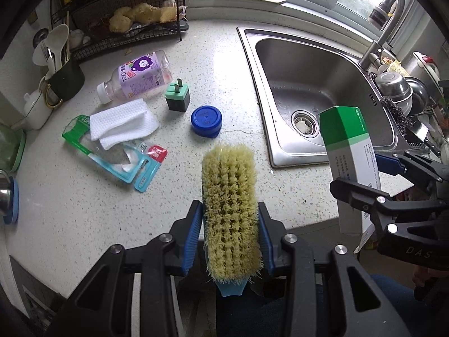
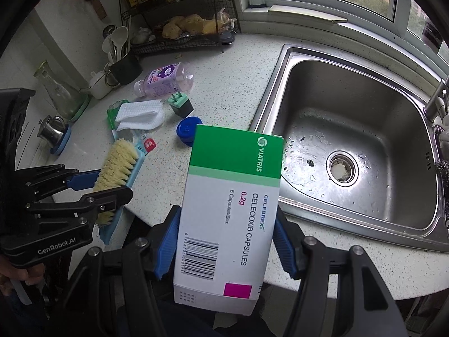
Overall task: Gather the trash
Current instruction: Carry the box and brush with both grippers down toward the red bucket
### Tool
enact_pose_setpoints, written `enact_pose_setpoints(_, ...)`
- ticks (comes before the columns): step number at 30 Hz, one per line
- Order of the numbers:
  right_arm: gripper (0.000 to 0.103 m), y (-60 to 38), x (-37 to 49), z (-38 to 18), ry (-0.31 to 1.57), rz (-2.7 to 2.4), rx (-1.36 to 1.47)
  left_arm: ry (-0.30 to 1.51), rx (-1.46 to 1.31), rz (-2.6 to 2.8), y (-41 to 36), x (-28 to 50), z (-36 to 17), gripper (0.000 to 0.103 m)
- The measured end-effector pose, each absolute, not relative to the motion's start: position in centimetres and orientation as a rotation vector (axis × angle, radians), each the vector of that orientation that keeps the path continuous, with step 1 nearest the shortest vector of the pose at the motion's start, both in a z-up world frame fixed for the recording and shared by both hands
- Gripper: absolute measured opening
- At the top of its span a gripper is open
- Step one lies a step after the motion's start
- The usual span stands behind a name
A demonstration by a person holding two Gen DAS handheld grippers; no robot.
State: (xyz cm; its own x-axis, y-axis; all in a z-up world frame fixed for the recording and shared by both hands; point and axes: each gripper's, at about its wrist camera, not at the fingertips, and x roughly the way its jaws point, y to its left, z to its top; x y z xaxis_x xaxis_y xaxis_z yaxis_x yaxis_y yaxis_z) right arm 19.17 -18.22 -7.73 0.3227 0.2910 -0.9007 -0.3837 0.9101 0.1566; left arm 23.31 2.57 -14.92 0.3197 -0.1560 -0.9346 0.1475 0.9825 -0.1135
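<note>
Ahead of your left fingers [image 1: 193,236], past the brush [image 1: 228,210] they clamp, bare counter [image 1: 84,210] lies open up to the blue lid [image 1: 206,120]. Ahead-left, the wrapper [image 1: 123,154], white cloth [image 1: 123,122], plug adapter [image 1: 177,97] and bottle [image 1: 137,75] crowd the way. Off your right fingers [image 2: 168,241], the box [image 2: 227,210] blocks straight ahead; the sink basin [image 2: 350,129] to their right is open.

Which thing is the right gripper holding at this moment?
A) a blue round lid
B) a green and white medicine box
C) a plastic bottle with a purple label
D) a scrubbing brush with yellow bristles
B: in the right wrist view the right gripper has its blue pads pressed on both sides of the green and white medicine box; the scrubbing brush sits in the left gripper.
</note>
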Motion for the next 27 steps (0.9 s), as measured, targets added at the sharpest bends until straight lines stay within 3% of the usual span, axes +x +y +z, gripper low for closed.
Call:
enact_pose_setpoints(16,0.058,-24.3,9.1,-7.5,1.164,0.553,-0.144,1.21,-0.046,-0.088,-2.9,11.2,-13.1,0.035)
enact_pose_setpoints(27,0.058,-26.4,7.0,-10.9,1.255,0.548,-0.163,1.316,-0.081,-0.113,-6.4,8.3,-17.9,0.035)
